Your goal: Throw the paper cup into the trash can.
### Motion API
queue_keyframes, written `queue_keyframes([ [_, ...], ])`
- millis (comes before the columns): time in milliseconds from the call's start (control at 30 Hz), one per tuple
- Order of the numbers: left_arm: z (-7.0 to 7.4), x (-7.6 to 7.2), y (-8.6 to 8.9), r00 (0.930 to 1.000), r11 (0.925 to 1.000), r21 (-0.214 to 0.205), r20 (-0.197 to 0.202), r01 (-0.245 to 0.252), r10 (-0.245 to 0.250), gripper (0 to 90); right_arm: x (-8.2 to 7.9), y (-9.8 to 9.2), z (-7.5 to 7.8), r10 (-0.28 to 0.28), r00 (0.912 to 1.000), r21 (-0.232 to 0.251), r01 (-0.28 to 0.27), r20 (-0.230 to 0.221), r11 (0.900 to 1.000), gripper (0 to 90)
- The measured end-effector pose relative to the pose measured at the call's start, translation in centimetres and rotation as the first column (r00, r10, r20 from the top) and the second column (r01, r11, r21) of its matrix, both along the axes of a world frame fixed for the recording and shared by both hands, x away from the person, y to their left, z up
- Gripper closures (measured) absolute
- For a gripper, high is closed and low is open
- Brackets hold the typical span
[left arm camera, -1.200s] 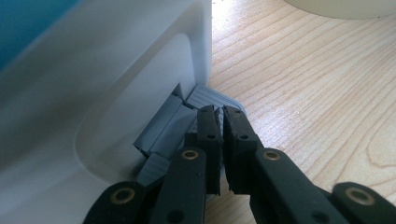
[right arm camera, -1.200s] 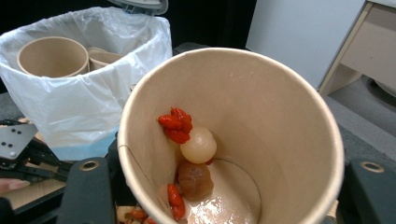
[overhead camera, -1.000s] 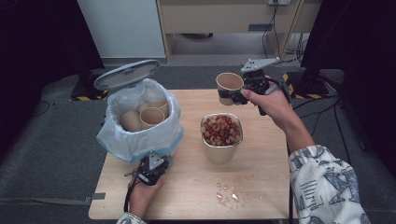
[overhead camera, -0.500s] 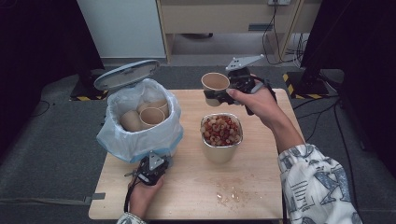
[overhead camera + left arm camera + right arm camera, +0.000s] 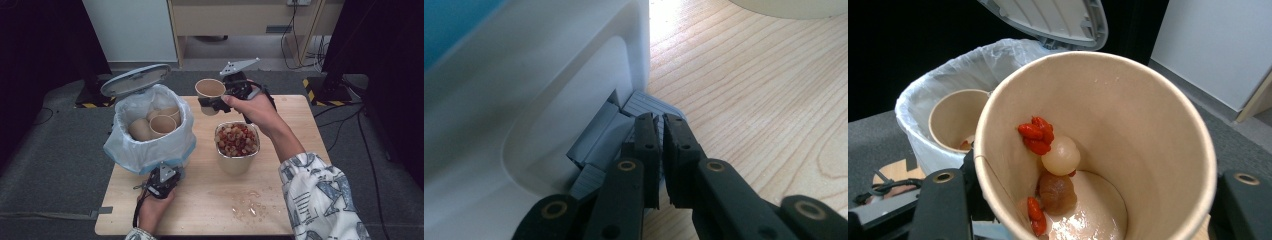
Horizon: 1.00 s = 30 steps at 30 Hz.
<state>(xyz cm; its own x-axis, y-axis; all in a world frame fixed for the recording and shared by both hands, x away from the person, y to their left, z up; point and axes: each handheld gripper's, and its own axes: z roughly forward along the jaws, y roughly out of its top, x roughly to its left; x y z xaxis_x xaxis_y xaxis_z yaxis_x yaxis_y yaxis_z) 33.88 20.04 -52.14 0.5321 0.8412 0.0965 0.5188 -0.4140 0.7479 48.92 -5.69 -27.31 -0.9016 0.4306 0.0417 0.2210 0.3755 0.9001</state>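
High view: my right gripper (image 5: 216,102) is clamped on a paper cup (image 5: 210,90), carried above the table's (image 5: 300,130) far edge toward the lined bin (image 5: 150,145), whose lid (image 5: 136,80) stands open. I reckon my left gripper (image 5: 165,181) is holding the pedal down for that.

Left gripper view: jaws almost shut, pressing the grey pedal (image 5: 644,105), gripping nothing.

Right gripper view: what the top camera misses – leftover berries (image 5: 1037,134) stuck inside the cup.

Matt brown paper cup (image 5: 1098,145); pale grained wood table (image 5: 300,205); thin crinkled plastic bin liner (image 5: 150,145); shiny foil container (image 5: 235,162).
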Motion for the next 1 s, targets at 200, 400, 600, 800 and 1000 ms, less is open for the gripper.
queue_keyframes([
  [200, 0.0, 0.0, 0.0, 1.0, 1.0, 0.001, 0.001, 0.0, 0.0, 84.6, -0.2, 1.4, 0.0, 0.017, 0.9998, 0.009, -0.017, -0.003, 0.9998, 32.6],
  [400, 0.0, 0.0, 0.0, 1.0, 1.0, 0.0, 0.001, -0.001, 0.001, 84.6, -0.4, 2.6, 0.2, 0.031, 0.9995, 0.015, -0.031, 0.0, 0.9994, 32.3],
  [600, 0.0, 0.0, 0.0, 1.0, 1.0, 0.0, 0.001, -0.001, 0.001, 84.5, -0.6, 4.0, 0.4, 0.049, 0.9988, 0.018, -0.049, 0.0, 0.9986, 32.2],
  [800, 0.0, 0.0, 0.0, 1.0, 1.0, -0.001, 0.001, -0.001, 0.001, 84.5, -0.7, 5.0, 0.3, 0.062, 0.9981, 0.021, -0.062, -0.004, 0.9979, 32.2],
  [1000, 0.0, 0.0, 0.0, 1.0, 1.0, -0.001, 0.002, -0.001, 0.001, 84.5, -0.8, 6.1, 0.4, 0.075, 0.9971, 0.026, -0.075, -0.008, 0.9968, 32.1],
])
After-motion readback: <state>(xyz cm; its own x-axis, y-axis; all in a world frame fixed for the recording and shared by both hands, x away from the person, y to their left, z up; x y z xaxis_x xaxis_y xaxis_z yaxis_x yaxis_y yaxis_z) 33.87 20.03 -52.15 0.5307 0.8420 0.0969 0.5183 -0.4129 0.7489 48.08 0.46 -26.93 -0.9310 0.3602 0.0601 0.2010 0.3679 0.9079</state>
